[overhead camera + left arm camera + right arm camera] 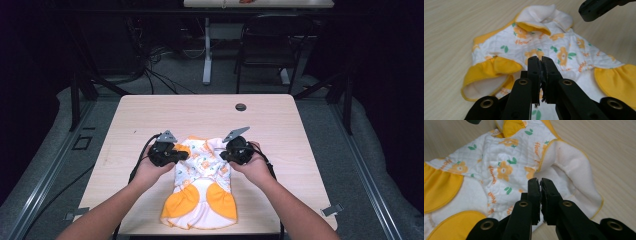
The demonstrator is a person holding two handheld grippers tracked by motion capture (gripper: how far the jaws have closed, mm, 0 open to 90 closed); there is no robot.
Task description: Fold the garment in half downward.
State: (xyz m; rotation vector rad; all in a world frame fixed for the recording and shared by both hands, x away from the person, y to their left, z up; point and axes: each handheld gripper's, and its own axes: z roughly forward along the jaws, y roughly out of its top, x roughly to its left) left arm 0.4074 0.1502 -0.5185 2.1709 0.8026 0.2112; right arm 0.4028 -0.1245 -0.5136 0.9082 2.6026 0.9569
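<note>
**Both grippers hover, nearly closed and empty, over a flowered baby garment**

A small quilted baby garment (202, 182) lies flat on the near half of the light wooden table (150, 112), close to the front edge. It is white with orange flowers, green leaves and orange lettering, and it has orange-yellow ruffled trim. In the high view its two rounded orange panels face the person, while the white fleecy lining is folded outward at the far end.

The left gripper (540, 61) is held over the garment's left side. In the left gripper view its two black jaws stand almost together with only a thin slit between the pads, and no cloth is between them; the printed fabric lies beneath and beyond the tips. The ruffled orange sleeve sits to the lower left of the jaws.

The right gripper (540, 182) is held over the garment's right side, near the turned-out white lining. Its jaws also stand nearly closed with a narrow gap, gripping nothing.

In the high view both hands hold the grippers on either side of the garment's upper part, with the forearms coming in from the near edge. A dark round grommet (241, 107) sits in the table farther back.
</note>
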